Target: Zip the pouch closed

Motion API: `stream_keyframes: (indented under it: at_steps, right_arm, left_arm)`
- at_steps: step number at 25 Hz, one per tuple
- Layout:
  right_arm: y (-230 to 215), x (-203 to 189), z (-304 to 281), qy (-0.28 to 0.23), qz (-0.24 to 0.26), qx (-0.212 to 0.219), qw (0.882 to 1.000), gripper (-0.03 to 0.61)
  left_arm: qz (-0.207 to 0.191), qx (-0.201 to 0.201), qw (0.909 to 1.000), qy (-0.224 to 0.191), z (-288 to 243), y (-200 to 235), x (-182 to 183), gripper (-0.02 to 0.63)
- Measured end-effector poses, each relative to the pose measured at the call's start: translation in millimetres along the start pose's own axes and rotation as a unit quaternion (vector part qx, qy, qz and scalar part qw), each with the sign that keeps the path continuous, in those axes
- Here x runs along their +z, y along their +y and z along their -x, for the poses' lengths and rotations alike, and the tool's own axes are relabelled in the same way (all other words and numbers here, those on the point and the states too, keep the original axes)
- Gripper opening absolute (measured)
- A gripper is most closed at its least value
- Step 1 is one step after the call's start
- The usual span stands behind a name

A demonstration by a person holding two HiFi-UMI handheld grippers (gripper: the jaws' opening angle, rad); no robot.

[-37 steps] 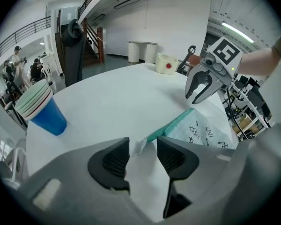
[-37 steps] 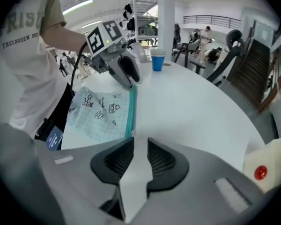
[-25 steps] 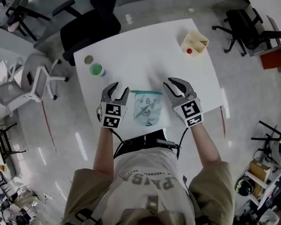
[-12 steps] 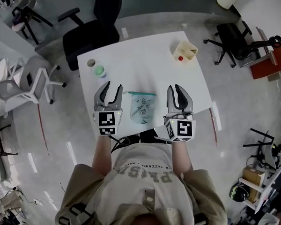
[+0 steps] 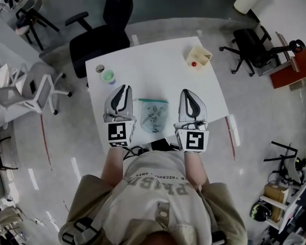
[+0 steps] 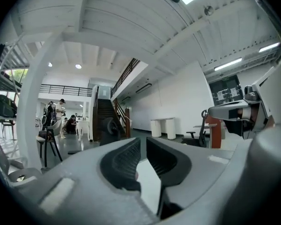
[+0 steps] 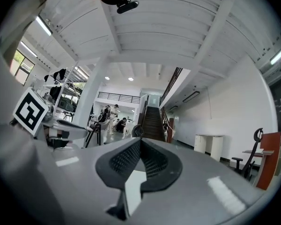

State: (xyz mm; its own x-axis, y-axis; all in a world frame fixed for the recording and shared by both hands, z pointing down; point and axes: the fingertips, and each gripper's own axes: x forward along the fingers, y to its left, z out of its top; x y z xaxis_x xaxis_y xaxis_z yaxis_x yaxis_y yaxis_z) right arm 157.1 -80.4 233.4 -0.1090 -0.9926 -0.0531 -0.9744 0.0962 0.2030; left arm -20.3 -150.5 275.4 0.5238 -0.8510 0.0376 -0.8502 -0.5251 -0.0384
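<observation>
A teal-edged clear pouch [image 5: 153, 117] with printed figures lies flat near the front edge of the white table [image 5: 158, 60]. My left gripper [image 5: 122, 88] hangs above the table to the pouch's left, and my right gripper [image 5: 187, 92] to its right. Neither touches the pouch. Both gripper views look level into the hall and show no pouch. The left gripper [image 6: 143, 142] has just been closing; a narrow gap remains between its pads, with nothing in it. The right gripper [image 7: 140, 142] has just closed; its pads meet on nothing.
A cream tray [image 5: 198, 57] holding a small red thing stands at the table's far right. A green-lidded jar [image 5: 108, 77] and a grey lid [image 5: 99, 68] sit at the far left. A black office chair [image 5: 99, 40] stands behind the table.
Both grippers have risen off the table beside the pouch and tipped up to level. Their jaws, wide apart before, have drawn together. The pouch has not moved.
</observation>
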Motion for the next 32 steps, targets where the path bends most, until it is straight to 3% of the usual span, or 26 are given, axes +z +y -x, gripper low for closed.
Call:
stream_keyframes:
  at_steps: [3,12,32]
  right_arm:
    - [-1.2,0.7,0.5,0.003,0.004,-0.002,1.0,0.002]
    - [-1.7,9.1,-2.2,-0.012,-0.001,0.0,1.0,0.002]
    - [3.1,-3.8,-13.0,0.0,-0.008,-0.002,1.0,-0.002]
  left_arm:
    - [-0.005,0.011,0.9996,-0.026,4.6,1.6,11.9,0.015]
    - [-0.035,0.034,0.9959,-0.076,13.6,8.9,36.9,0.014]
    - [-0.057,0.012,0.9954,-0.076,6.0,0.9,39.7,0.012]
